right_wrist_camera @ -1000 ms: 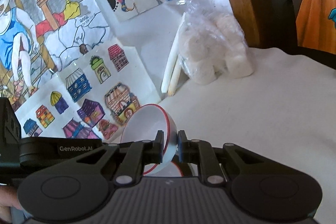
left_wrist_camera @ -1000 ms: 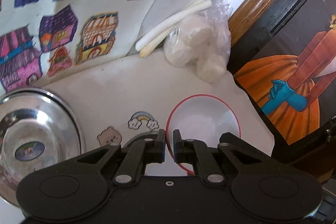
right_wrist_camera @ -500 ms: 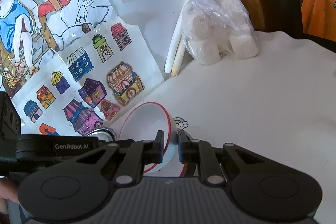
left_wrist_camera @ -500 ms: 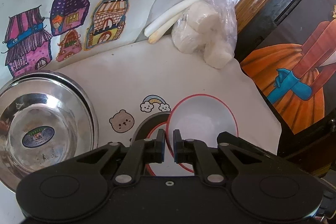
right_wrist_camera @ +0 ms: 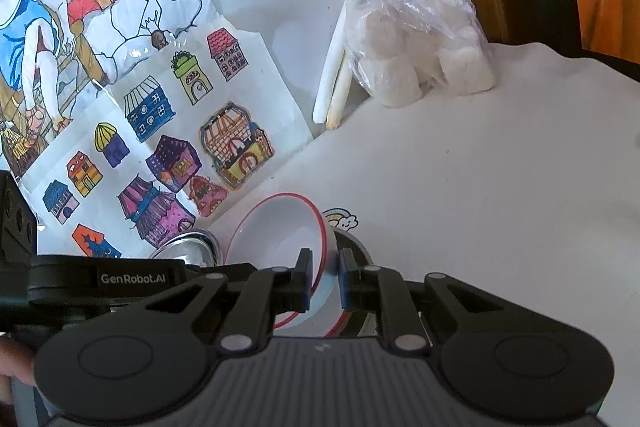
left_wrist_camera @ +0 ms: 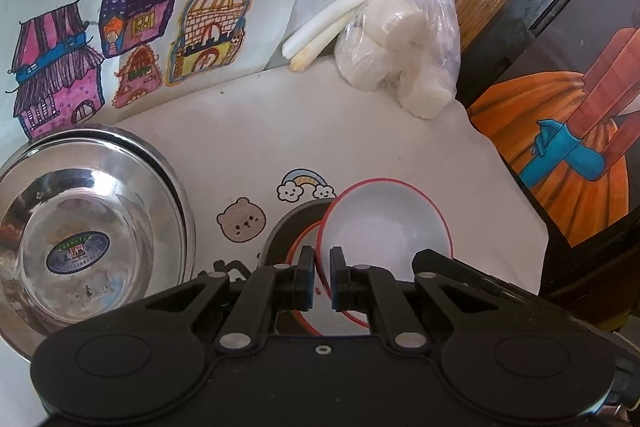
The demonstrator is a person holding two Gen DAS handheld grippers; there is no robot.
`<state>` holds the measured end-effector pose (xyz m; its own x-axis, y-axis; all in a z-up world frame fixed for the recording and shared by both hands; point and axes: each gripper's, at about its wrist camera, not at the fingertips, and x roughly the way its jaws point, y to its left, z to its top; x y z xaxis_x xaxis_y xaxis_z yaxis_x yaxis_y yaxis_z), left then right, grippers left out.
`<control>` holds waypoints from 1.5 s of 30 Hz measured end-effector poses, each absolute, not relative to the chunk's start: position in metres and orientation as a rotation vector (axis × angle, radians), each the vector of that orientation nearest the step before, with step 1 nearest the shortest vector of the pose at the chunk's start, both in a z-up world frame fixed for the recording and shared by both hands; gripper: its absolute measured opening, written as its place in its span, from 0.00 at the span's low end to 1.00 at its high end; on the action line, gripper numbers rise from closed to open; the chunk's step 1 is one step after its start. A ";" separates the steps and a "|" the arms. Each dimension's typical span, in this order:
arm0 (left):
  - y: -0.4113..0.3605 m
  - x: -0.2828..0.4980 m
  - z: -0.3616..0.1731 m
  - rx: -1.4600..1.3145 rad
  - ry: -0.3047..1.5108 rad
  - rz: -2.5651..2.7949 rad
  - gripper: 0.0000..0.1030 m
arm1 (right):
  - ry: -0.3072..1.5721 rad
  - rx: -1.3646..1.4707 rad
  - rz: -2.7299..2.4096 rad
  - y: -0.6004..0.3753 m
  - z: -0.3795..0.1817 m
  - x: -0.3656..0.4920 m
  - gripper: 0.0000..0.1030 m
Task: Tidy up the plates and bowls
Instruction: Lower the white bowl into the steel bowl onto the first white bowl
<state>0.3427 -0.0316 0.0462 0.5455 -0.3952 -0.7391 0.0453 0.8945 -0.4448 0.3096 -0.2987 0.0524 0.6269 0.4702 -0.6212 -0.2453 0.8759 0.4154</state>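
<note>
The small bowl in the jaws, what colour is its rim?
Red, a thin line around a white bowl. The left wrist view shows it best.

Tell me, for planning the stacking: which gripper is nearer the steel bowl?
Left. The left gripper, gripping the red-rimmed bowl, sits beside the steel bowl; the right gripper grips the red-rimmed bowl's far rim.
</note>
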 end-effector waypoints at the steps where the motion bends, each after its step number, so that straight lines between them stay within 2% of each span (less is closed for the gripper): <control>1: -0.031 0.343 0.046 -0.399 0.965 -0.270 0.06 | 0.797 0.304 0.419 -0.298 0.052 0.310 0.14; 32: -0.029 0.342 0.045 -0.384 0.982 -0.265 0.06 | 0.840 0.284 0.427 -0.294 0.046 0.313 0.14; 45: -0.035 0.337 0.044 -0.344 1.006 -0.297 0.10 | 0.869 0.274 0.414 -0.295 0.046 0.312 0.15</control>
